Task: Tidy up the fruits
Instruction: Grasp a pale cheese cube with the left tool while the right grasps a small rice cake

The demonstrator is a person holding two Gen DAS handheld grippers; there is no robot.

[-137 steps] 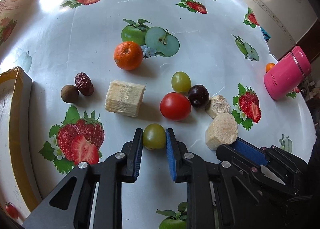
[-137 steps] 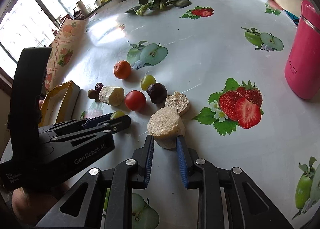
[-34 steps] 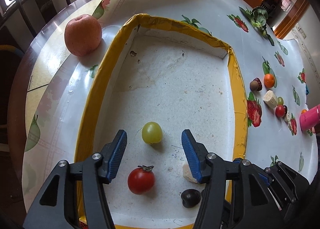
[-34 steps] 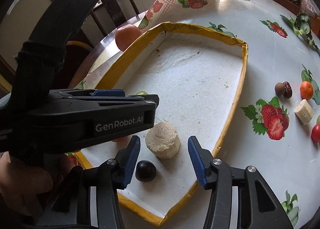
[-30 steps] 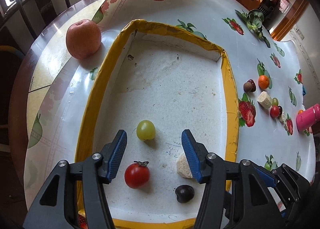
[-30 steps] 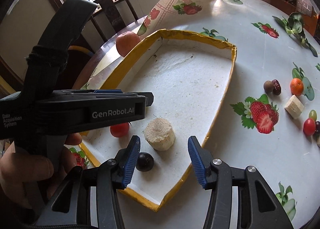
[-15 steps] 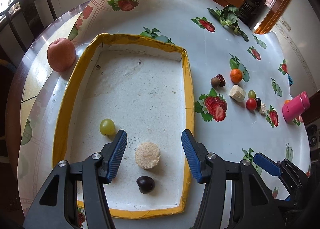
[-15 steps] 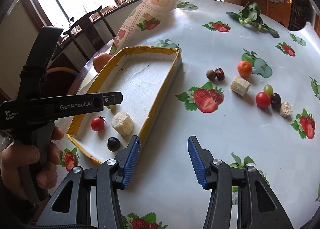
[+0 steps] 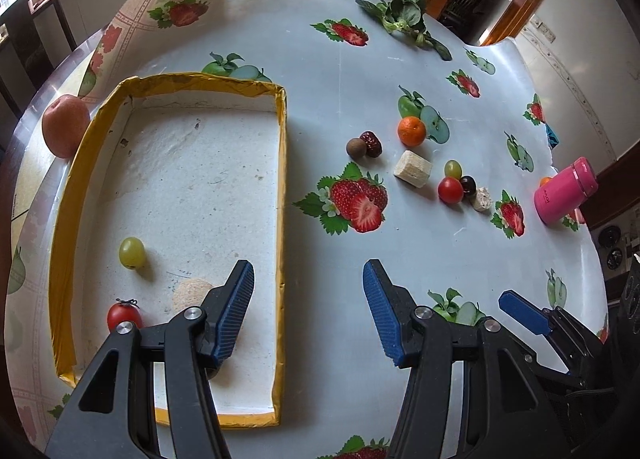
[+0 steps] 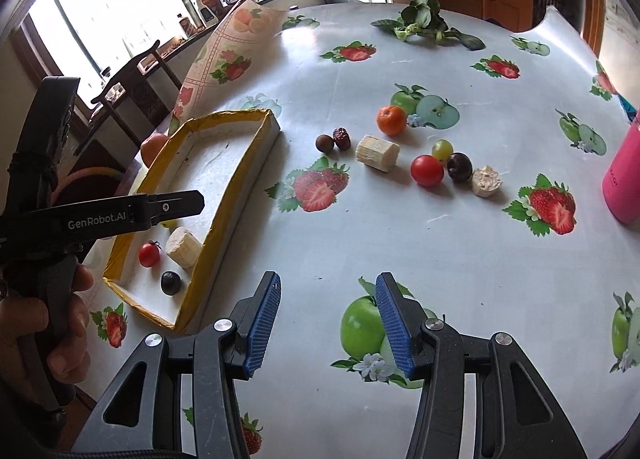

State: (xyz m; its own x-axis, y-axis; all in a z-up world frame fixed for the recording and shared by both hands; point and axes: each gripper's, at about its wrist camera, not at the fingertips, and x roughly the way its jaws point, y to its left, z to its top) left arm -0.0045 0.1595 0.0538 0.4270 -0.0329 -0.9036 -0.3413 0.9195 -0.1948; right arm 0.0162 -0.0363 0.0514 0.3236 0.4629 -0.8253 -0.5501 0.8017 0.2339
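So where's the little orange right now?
The orange sits on the table right of the tray, touching the printed green apple, behind the banana chunk.

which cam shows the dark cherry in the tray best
The right wrist view: the dark cherry lies fully visible in the tray, beside the banana piece. In the left wrist view it is hidden behind the left gripper.

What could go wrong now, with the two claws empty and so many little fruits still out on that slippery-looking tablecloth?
The cherry tomato, green grape and dark grape sit bunched together, so a claw closing on one might nudge the others into rolling. The tray has a low rim; round fruit like the grape inside may roll if the tray is bumped. The right claw and left claw work close together and could collide.
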